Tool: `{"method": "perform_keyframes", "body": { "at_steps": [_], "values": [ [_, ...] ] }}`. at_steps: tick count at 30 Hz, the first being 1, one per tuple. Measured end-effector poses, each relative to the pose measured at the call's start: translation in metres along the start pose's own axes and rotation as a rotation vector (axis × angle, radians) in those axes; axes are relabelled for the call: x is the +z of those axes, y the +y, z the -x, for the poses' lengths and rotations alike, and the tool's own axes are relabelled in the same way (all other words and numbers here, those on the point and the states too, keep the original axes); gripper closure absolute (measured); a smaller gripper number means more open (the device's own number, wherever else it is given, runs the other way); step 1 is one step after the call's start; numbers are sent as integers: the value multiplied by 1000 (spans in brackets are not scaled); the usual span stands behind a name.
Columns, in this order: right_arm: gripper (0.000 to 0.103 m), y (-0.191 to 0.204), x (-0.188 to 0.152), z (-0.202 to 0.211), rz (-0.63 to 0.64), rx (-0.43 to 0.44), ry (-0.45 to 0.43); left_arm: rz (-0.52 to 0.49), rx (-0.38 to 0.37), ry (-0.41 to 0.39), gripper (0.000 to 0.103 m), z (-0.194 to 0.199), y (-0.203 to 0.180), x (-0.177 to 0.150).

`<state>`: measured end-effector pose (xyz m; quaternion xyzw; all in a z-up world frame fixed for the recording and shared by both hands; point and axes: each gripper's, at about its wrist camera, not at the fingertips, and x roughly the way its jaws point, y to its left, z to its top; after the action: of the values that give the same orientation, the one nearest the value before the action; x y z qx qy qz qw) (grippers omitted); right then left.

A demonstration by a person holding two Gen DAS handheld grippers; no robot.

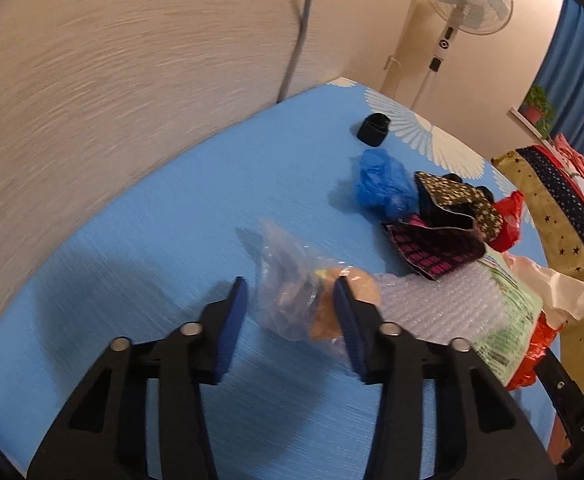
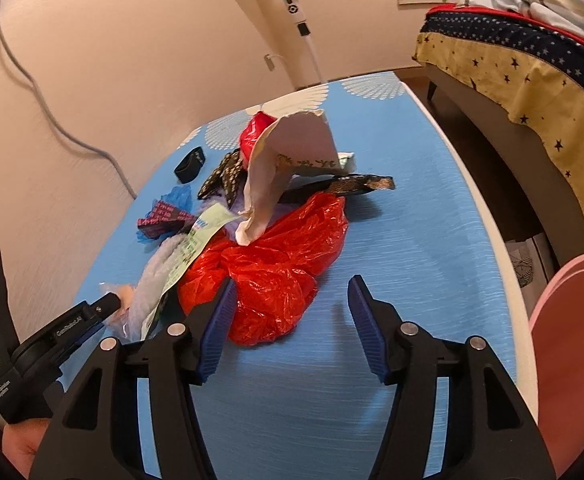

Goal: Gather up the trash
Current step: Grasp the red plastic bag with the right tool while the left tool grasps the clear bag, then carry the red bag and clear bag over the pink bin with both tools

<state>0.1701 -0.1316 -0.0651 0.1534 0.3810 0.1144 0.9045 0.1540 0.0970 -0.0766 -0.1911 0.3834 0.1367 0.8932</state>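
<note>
A heap of trash lies on the blue table cover (image 1: 171, 220). In the left wrist view my left gripper (image 1: 289, 286) is open, with a crumpled clear plastic bag (image 1: 287, 280) holding something tan between its fingers. Bubble wrap (image 1: 440, 304), a blue plastic wad (image 1: 384, 184), dark patterned wrappers (image 1: 452, 204) and a green-printed packet (image 1: 508, 332) lie beyond. In the right wrist view my right gripper (image 2: 292, 286) is open just above a red plastic bag (image 2: 275, 268), whose near end lies between its fingers. A torn white paper bag (image 2: 287, 168) stands behind it.
A black band (image 1: 374, 128) lies near the table's far end, also in the right wrist view (image 2: 189, 166). A standing fan (image 1: 468, 0) is against the wall. A bed with star-patterned sheets (image 2: 532, 80) stands to the right. A grey cable (image 2: 51, 120) hangs on the wall.
</note>
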Motion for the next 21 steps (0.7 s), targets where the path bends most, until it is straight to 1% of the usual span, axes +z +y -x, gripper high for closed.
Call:
{"method": "perform_keyframes", "body": {
  "at_steps": [1, 2, 3, 4, 5, 6, 8, 9, 10, 15, 21],
  "values": [
    [48, 1, 0, -1, 7, 4, 3, -3, -1, 0, 68, 1, 0, -1],
    [49, 1, 0, -1, 13, 7, 3, -5, -2, 0, 72, 2, 0, -2],
    [54, 1, 0, -1, 19, 11, 3, -3, -5, 0, 73, 2, 0, -2],
    [60, 3, 0, 0, 30, 19, 3, 1, -10, 1, 78, 3, 1, -2],
    [65, 4, 0, 1, 40, 26, 2, 2, -15, 3, 82, 3, 1, -2],
    [73, 6, -1, 2, 57, 29, 2, -4, -15, 2, 83, 5, 0, -3],
    [84, 10, -1, 5, 78, 32, -3, -17, -16, 0, 89, 7, -1, -3],
    [93, 11, -2, 6, 84, 35, -3, -18, -16, -1, 90, 10, 0, -4],
    [98, 11, -3, 8, 89, 32, -4, -17, -16, -3, 91, 12, 1, -3],
    [101, 11, -4, 22, 87, 31, -24, -25, -23, -29, 92, 28, 1, -3],
    [102, 14, -7, 52, 112, 12, -55, -36, -42, -59, 93, 51, 1, -6]
  ]
}}
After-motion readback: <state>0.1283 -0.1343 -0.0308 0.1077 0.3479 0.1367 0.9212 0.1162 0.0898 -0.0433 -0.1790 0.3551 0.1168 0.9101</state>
